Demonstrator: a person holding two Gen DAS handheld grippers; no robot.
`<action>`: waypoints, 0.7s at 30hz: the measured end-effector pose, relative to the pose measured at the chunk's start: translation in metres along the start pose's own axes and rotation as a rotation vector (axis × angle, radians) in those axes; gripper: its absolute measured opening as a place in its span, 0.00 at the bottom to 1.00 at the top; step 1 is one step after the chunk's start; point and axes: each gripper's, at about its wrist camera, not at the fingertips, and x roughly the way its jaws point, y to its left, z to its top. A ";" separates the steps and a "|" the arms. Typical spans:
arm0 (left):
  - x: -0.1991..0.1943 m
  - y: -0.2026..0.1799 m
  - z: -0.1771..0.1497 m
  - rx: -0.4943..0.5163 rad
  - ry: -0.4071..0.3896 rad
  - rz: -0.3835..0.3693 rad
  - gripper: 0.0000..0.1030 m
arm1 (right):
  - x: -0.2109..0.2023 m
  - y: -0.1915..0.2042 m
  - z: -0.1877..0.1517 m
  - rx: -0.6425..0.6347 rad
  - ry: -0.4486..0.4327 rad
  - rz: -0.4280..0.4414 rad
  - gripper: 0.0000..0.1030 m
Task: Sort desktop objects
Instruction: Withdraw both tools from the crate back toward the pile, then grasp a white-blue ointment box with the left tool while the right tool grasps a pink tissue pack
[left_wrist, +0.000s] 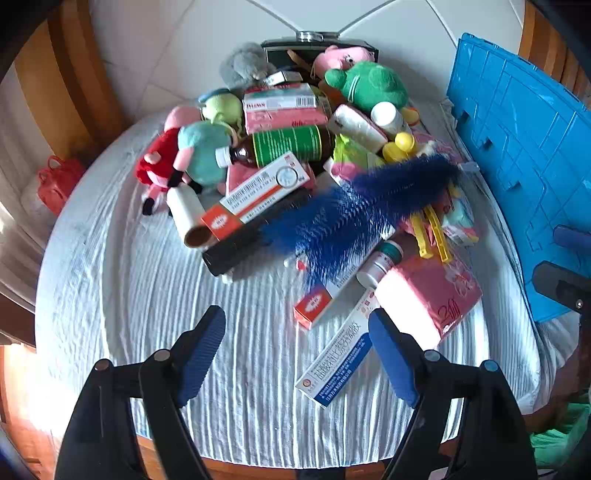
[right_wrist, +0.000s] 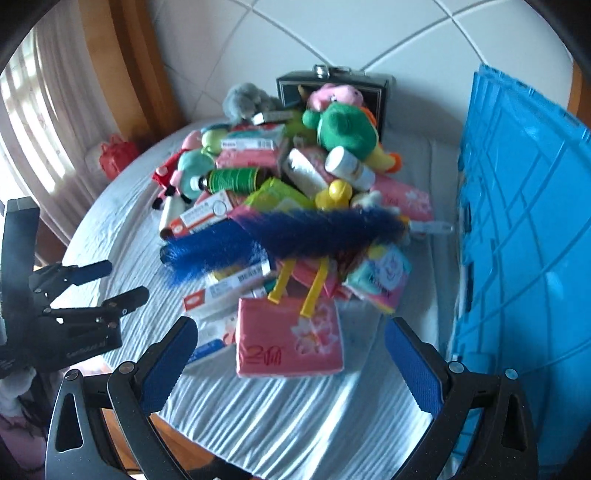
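Note:
A heap of mixed objects lies on the white ribbed cloth (left_wrist: 129, 295): plush toys such as a green one (left_wrist: 369, 85), a brown bottle with a green label (left_wrist: 284, 146), medicine boxes (left_wrist: 258, 192), a blue bottle brush (left_wrist: 354, 214), a pink tissue pack (left_wrist: 432, 295) and a small pill bottle (left_wrist: 378, 264). My left gripper (left_wrist: 297, 332) is open and empty above the cloth, in front of the heap, beside a blue-and-white box (left_wrist: 336, 360). My right gripper (right_wrist: 291, 338) is open and empty, with the pink tissue pack (right_wrist: 290, 339) between its fingers' line of view.
A large blue plastic crate (left_wrist: 524, 147) stands at the right edge of the table; it also shows in the right wrist view (right_wrist: 517, 221). A dark case (right_wrist: 332, 86) stands behind the heap. The left gripper shows at the left of the right wrist view (right_wrist: 103, 280). A red bag (left_wrist: 55, 181) sits off the table at the left.

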 end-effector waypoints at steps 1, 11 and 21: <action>0.007 0.000 -0.005 0.002 0.020 -0.008 0.77 | 0.008 -0.002 -0.004 0.010 0.022 -0.006 1.00; 0.069 -0.028 -0.033 0.100 0.121 -0.072 0.77 | 0.063 -0.005 -0.030 0.038 0.160 -0.032 1.00; 0.106 -0.031 -0.039 0.055 0.189 -0.079 0.77 | 0.100 -0.001 -0.041 -0.018 0.234 -0.076 1.00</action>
